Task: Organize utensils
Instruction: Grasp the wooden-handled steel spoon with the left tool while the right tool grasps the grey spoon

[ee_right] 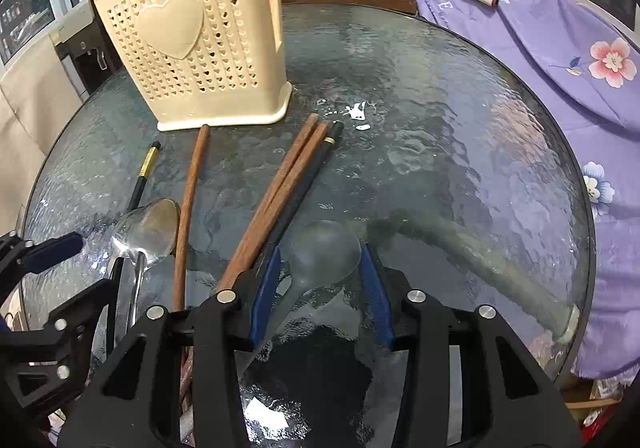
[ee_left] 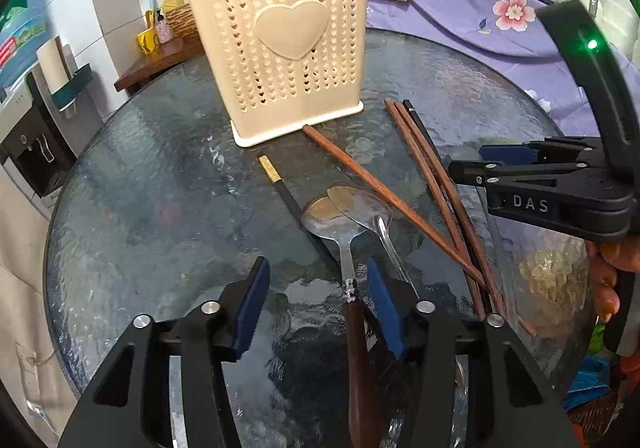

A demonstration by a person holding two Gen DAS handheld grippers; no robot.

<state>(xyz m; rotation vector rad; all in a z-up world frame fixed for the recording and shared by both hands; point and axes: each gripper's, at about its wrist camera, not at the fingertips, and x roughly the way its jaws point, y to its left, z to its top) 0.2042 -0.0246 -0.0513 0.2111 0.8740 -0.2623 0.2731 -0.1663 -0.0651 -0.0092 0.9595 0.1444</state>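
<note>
Left jaws: left gripper [ee_left: 316,308] part open, holding nothing; the wooden-handled spoon [ee_left: 347,248] lies between the blue pads, handle close to the right-hand pad, not pinched.
Right jaws: right gripper [ee_right: 318,288] part open, empty; only bare glass surface [ee_right: 440,128] between the pads. The brown chopsticks [ee_right: 276,200] and black chopstick [ee_right: 308,188] pass just outside its left pad.
Utensils: all lie in front of the cream holder [ee_left: 280,48]; a single brown chopstick [ee_left: 360,176] nearly touches its base, the gold-banded black chopstick [ee_left: 280,184] lies to its left, and a second metal spoon [ee_left: 368,208] overlaps the first.
Risk, left: closing here may drag the overlapped spoon along, or the round handle may skid on wet-looking glass.
Risk, right: closing here would catch nothing, I judge; shifting sideways may scatter the crossed sticks.
Left view only: chopsticks already standing in the holder; the sticks' near ends crossing.
Right view only: the holder's side handle; the gap between right pads and sticks.
</note>
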